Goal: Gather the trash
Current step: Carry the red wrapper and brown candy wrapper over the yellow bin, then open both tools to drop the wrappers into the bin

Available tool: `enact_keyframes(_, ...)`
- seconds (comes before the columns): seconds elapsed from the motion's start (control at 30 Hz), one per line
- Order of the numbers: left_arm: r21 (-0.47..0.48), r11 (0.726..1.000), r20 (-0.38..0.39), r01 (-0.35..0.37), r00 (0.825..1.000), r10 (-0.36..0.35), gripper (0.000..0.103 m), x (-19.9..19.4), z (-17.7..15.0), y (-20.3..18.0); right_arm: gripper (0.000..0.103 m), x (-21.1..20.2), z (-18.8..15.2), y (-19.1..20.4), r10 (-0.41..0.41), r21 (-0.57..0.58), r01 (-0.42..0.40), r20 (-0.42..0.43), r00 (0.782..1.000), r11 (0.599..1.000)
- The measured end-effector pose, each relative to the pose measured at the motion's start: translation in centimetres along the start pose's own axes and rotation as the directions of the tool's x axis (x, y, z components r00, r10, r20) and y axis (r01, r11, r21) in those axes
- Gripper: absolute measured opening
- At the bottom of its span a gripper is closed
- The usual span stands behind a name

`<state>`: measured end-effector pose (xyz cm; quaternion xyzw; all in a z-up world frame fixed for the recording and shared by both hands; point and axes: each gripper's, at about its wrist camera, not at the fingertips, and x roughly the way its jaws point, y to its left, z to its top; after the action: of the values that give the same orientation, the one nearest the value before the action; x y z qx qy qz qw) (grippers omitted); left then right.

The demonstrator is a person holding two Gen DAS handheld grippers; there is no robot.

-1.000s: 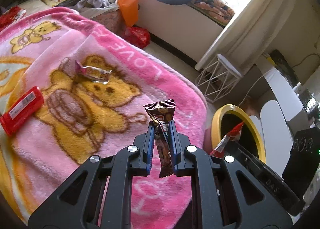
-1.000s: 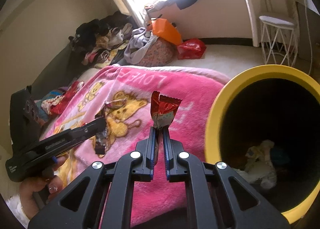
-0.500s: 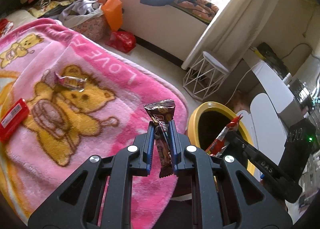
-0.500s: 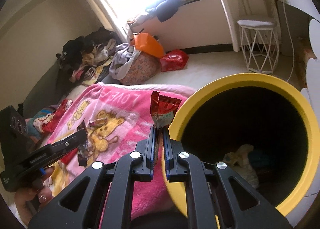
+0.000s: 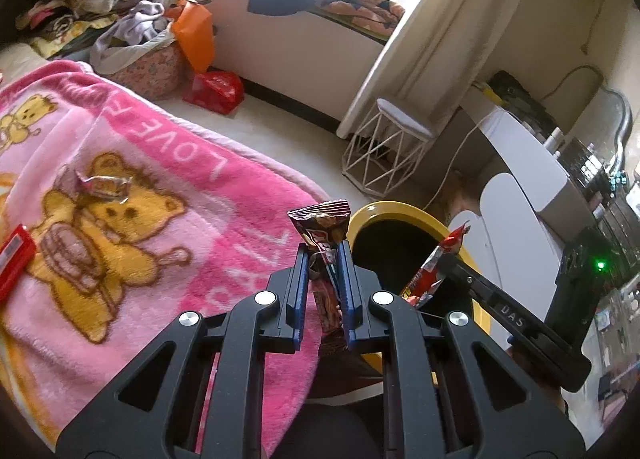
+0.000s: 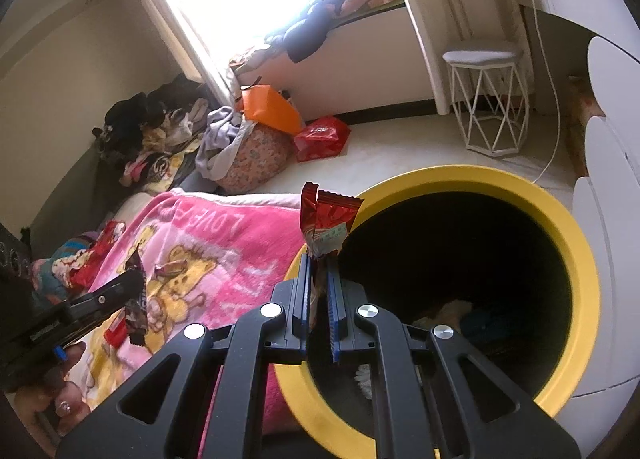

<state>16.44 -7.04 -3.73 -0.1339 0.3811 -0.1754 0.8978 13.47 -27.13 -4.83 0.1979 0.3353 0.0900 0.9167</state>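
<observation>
My left gripper (image 5: 323,255) is shut on a brown snack wrapper (image 5: 322,227), which stands upright between its blue pads over the edge of the pink bear blanket (image 5: 132,195). My right gripper (image 6: 319,265) is shut on a red wrapper (image 6: 328,221), held above the near rim of the yellow-rimmed bin (image 6: 576,259). In the left wrist view the right gripper (image 5: 448,255) shows with its red wrapper (image 5: 432,271) over the bin (image 5: 404,211). The left gripper (image 6: 134,283) and its brown wrapper (image 6: 136,307) appear at the left of the right wrist view. A silver-pink wrapper (image 5: 102,187) and a red packet (image 5: 14,259) lie on the blanket.
A white wire-frame stool (image 5: 388,155) stands on the floor beyond the bin. An orange bag (image 5: 194,35), a red bag (image 5: 214,87) and a floral basket of clothes (image 5: 148,63) sit by the window ledge. White furniture (image 6: 608,187) flanks the bin's right. Crumpled trash (image 6: 456,309) lies inside the bin.
Both grippers have travelled from over the blanket toward the bin, each still holding its wrapper. The bin now fills more of the right wrist view, and the red wrapper hangs over its rim.
</observation>
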Motion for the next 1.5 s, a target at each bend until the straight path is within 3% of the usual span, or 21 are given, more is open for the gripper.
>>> enact_keyframes(0.83, 0.099, 0.99, -0.052, 0.096, 0.995, -0.091, 0.01, 2.6, -1.3, -5.4, 0.008, -1.5, 1.0, -5.1, -0.115, 0.082, 0.11, 0.062, 0.991, 0.991)
enact_keyframes(1.5, 0.158, 0.978, -0.125, 0.136, 0.985, -0.116, 0.01, 5.8, -2.7, -8.3, 0.008, -1.5, 0.8, -7.9, -0.205, 0.08, 0.2, 0.058, 0.977, 0.977)
